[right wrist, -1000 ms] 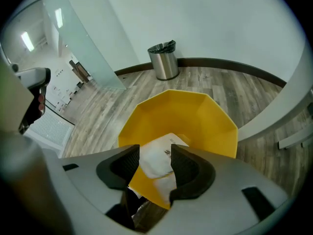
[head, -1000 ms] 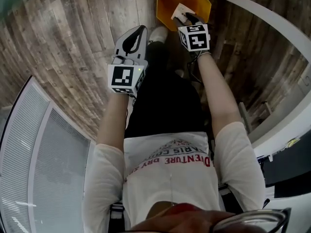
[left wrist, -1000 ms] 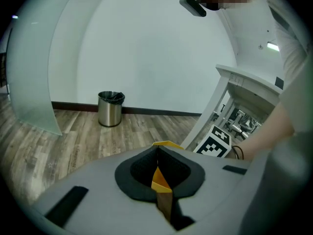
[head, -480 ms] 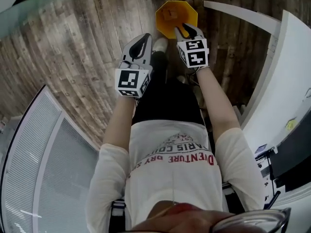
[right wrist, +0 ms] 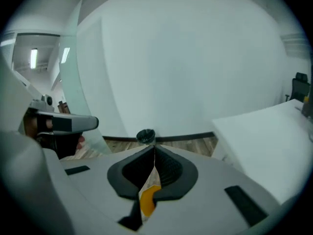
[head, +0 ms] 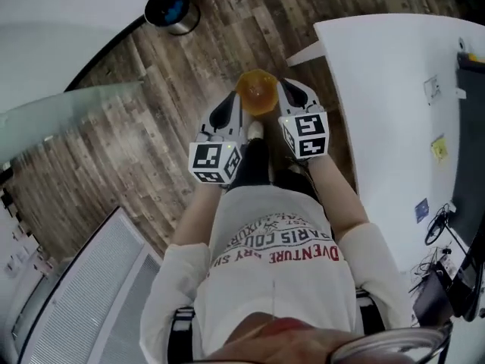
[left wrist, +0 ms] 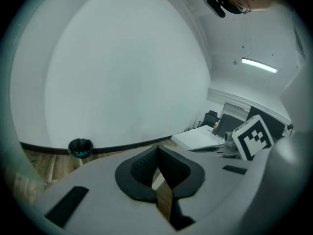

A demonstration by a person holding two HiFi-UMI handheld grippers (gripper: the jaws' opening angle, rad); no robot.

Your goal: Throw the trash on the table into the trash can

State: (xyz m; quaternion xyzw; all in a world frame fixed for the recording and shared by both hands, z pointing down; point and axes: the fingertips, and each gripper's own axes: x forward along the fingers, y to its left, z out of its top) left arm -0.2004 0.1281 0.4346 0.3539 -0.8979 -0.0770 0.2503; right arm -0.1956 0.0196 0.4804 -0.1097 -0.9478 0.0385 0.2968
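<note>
Your shirt point(head: 276, 252) carries red capital letters that read upside down from the head view. "PARIS" and "ADVENTURE" can be made out; folds cut off the rest. The cubes on both grippers show only black-and-white square patterns, no words.

The orange trash can point(head: 256, 93) stands on a grey-brown wood plank floor point(head: 136, 150). In the head view it is blurred, so what lies inside cannot be told.

Your left gripper point(left wrist: 157, 148) is clenched. Its dark ribbed pads meet at the tip with nothing between them, and it sits just left of the trash can in the head view. Your right gripper point(right wrist: 154, 147) sits just right of the trash can. Its jaws have just been closing and now meet at the tip, empty. The orange of the trash can shows through the slot below its pads.

A white table point(head: 379, 74) lies to the right of the trash can, with its corner near it. Farther from the trash can on that table are a yellow note point(head: 439, 149) and a blue note point(head: 422, 209), both too small to read. Beyond the trash can, a dark round bin point(head: 170, 7) with something blue inside stands against a curved white wall with a dark baseboard. A glass panel point(head: 68, 108) rises well to the left of the trash can.
</note>
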